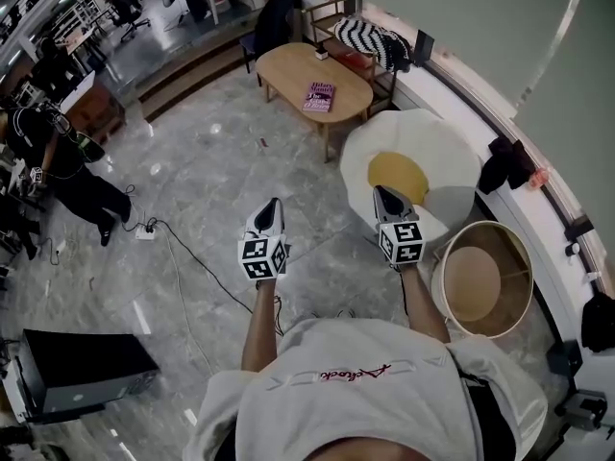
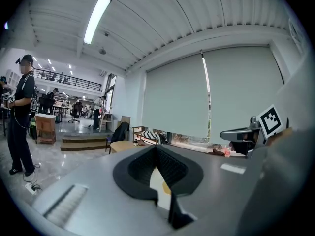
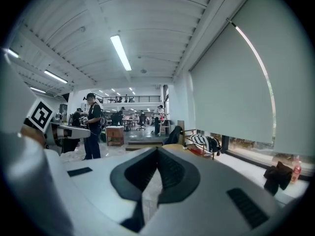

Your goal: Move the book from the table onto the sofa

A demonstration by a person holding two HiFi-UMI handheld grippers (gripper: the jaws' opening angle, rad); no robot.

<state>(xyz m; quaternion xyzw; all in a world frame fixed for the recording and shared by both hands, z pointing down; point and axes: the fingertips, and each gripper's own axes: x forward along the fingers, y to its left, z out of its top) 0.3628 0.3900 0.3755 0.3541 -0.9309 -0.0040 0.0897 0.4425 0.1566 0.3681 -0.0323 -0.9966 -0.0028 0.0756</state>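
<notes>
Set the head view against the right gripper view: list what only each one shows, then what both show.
Head view only: the purple book lying on the oval table, the fried-egg cushion and the round wooden tub. Right gripper view only: the ceiling light strips, and the right hand-held gripper seen with jaws shut on nothing. Both: the striped cushion, the person in black and the left hand-held gripper.
</notes>
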